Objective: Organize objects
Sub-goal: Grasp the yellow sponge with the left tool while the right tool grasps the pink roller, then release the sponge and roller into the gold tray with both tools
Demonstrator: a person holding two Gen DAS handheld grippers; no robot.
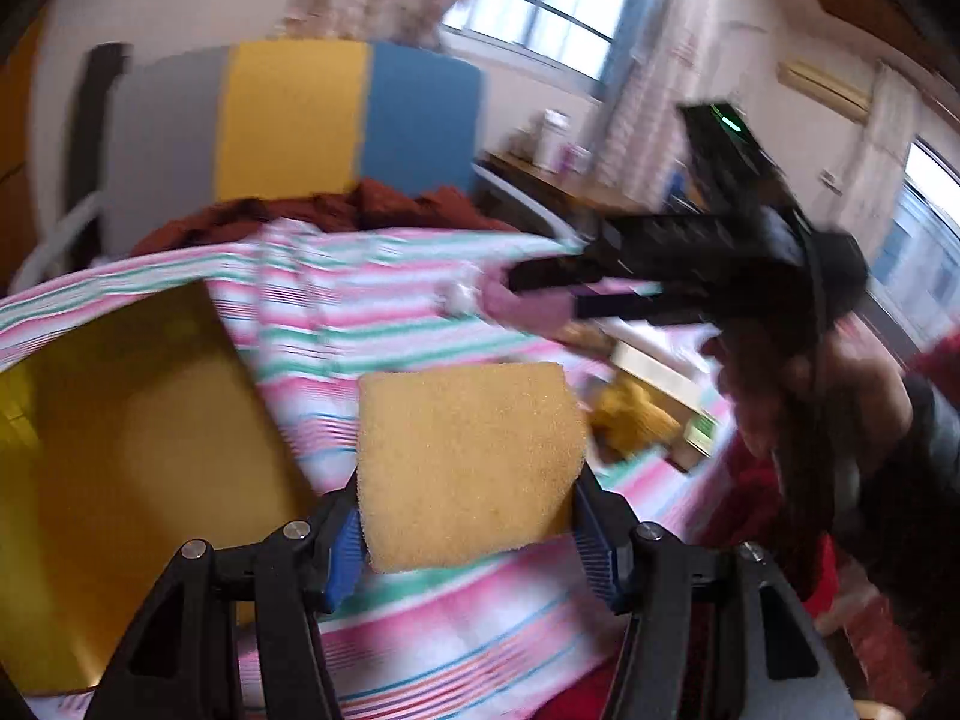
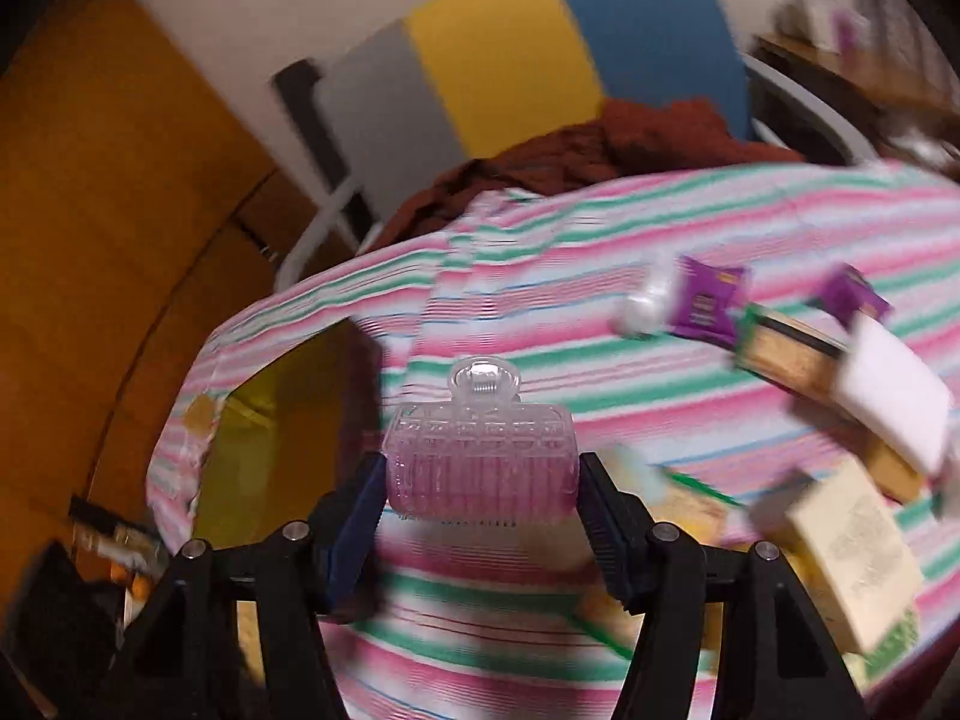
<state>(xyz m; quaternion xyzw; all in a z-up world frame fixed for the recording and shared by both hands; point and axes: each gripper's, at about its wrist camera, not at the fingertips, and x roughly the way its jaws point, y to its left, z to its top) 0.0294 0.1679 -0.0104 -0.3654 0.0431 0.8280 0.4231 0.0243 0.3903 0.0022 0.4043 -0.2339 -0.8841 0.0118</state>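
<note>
My left gripper (image 1: 468, 531) is shut on a yellow sponge (image 1: 468, 462), held above the striped cloth (image 1: 372, 324) and just right of a yellow box (image 1: 120, 480). My right gripper (image 2: 480, 495) is shut on a clear pink hair clip (image 2: 480, 456), held over the striped cloth (image 2: 600, 228) to the right of the yellow box (image 2: 270, 438). In the left wrist view the right gripper (image 1: 540, 294) shows at mid right with the pink clip (image 1: 528, 306) between its fingers, a hand (image 1: 852, 384) behind it. Both views are motion-blurred.
Small purple packets (image 2: 708, 300), a white bottle (image 2: 645, 306), a white block (image 2: 894, 402), sponges and a pale box (image 2: 852, 546) lie at the cloth's right. A grey, yellow and blue chair back (image 2: 510, 54) with brown fabric (image 2: 600, 150) stands behind. A desk (image 1: 558, 180) sits under a window.
</note>
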